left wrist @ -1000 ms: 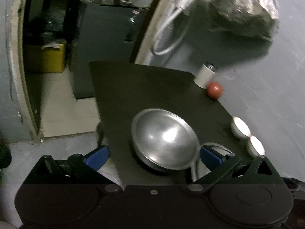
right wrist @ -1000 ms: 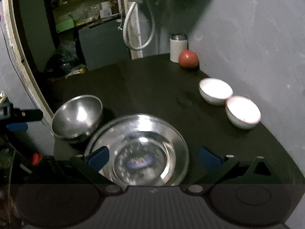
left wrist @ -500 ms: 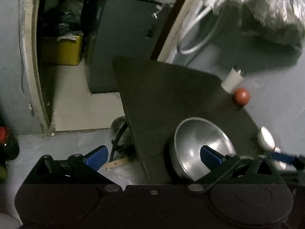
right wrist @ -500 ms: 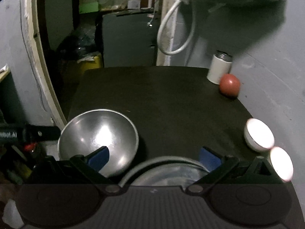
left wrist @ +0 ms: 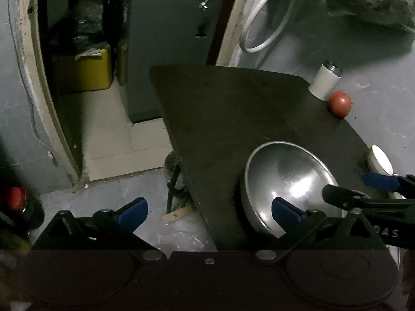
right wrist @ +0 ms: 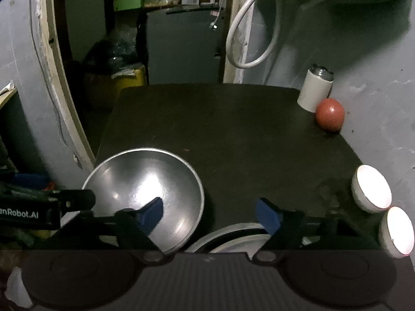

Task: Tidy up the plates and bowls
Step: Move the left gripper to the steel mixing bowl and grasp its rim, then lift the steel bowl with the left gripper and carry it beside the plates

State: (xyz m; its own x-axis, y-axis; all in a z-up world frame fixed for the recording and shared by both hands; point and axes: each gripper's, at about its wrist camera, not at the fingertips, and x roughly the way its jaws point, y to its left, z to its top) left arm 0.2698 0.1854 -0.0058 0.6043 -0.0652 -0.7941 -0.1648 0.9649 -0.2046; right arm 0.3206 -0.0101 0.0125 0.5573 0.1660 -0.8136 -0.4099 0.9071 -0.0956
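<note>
- Steel bowl (right wrist: pixel 145 194) sits at the desk's (right wrist: pixel 233 134) left edge, beside the steel plate (right wrist: pixel 233 235).
- Far half of the desk lies bare.
- Left gripper (left wrist: pixel 207 210) and right gripper (right wrist: pixel 210 213): jaws wide, holding nothing.

Grey wall (right wrist: pixel 376 51), tiled floor (left wrist: pixel 109 140), dark cabinet (right wrist: pixel 181 39)

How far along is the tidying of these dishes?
Early, it seems. Nothing looks stacked: the steel bowl sits alone beside the steel plate, and two white bowls stand apart by the wall. Both tools, left and right, are open and empty. Gathering bowls and plate remains.
</note>
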